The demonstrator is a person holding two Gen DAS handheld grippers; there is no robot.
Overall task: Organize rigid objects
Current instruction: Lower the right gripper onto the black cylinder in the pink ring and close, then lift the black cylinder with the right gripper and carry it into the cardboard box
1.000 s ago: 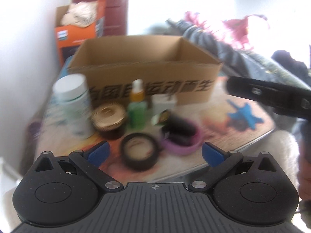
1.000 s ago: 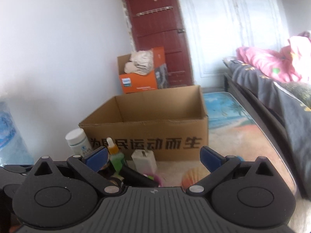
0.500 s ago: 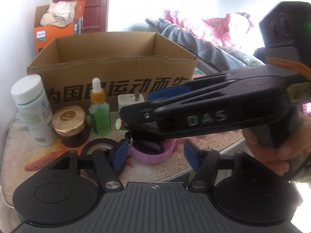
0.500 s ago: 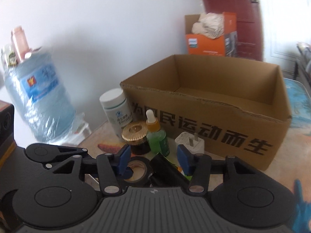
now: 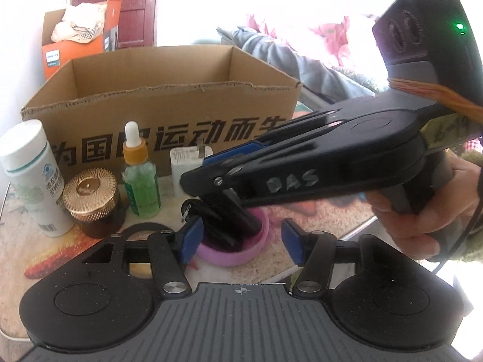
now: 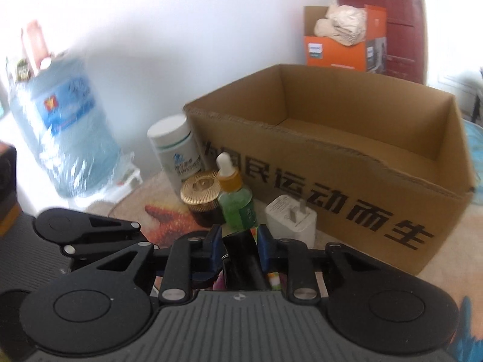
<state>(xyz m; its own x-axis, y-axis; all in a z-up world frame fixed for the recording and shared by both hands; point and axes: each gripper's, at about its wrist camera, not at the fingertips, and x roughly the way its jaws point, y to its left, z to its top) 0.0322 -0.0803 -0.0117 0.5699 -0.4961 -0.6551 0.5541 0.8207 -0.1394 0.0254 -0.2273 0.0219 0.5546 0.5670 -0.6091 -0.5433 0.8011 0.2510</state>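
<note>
Black object (image 6: pixel 241 256) clamped between right claw (image 6: pixel 238 249) pads, over purple bowl (image 5: pixel 241 252).

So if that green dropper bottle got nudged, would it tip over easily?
Probably yes. The green dropper bottle stands tall and narrow on a small base, so a push near its white bulb would likely topple it. Once down, its round body looks apt to roll. It seems stiff, possibly glass, so perhaps fragile; the gold-lidded jar right beside it might stop it.
</note>
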